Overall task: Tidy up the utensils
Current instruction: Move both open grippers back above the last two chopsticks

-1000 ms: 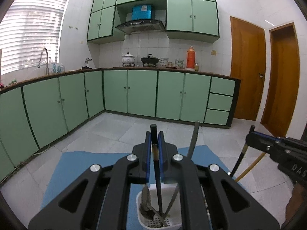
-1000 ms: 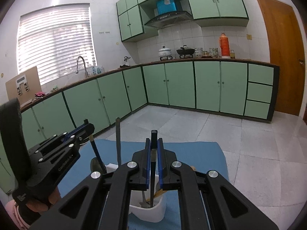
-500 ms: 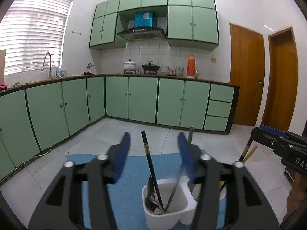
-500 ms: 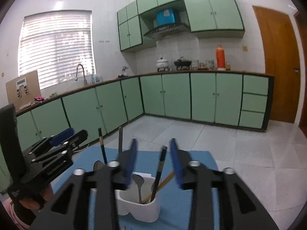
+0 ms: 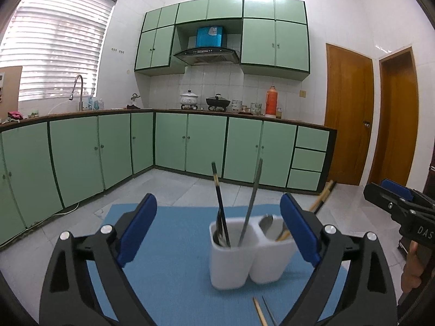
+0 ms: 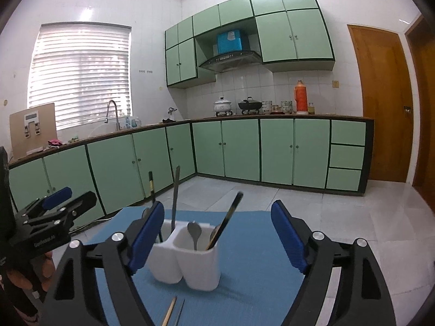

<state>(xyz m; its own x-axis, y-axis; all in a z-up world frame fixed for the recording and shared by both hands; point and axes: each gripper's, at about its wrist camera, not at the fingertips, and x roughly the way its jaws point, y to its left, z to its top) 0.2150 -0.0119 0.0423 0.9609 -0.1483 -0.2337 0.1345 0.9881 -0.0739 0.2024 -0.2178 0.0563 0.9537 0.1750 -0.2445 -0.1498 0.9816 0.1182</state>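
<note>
Standing on a blue mat [image 5: 174, 255] spread over the tiled kitchen floor, a white two-compartment utensil holder [image 5: 244, 260] carries the sorted cutlery. A dark chopstick [image 5: 220, 203] and a grey metal utensil [image 5: 251, 203] lean in its left compartment, a spoon [image 6: 194, 232] and a black chopstick [image 6: 227, 217] in its right. The left gripper [image 5: 217, 228] and the right gripper [image 6: 217, 231] have both just been opening; their blue-padded jaws now stand wide and grip nothing, with the holder seen between them but untouched. A wooden chopstick [image 5: 259, 312] and a thin metal piece [image 5: 269, 311] lie on the mat in front of the holder.
</note>
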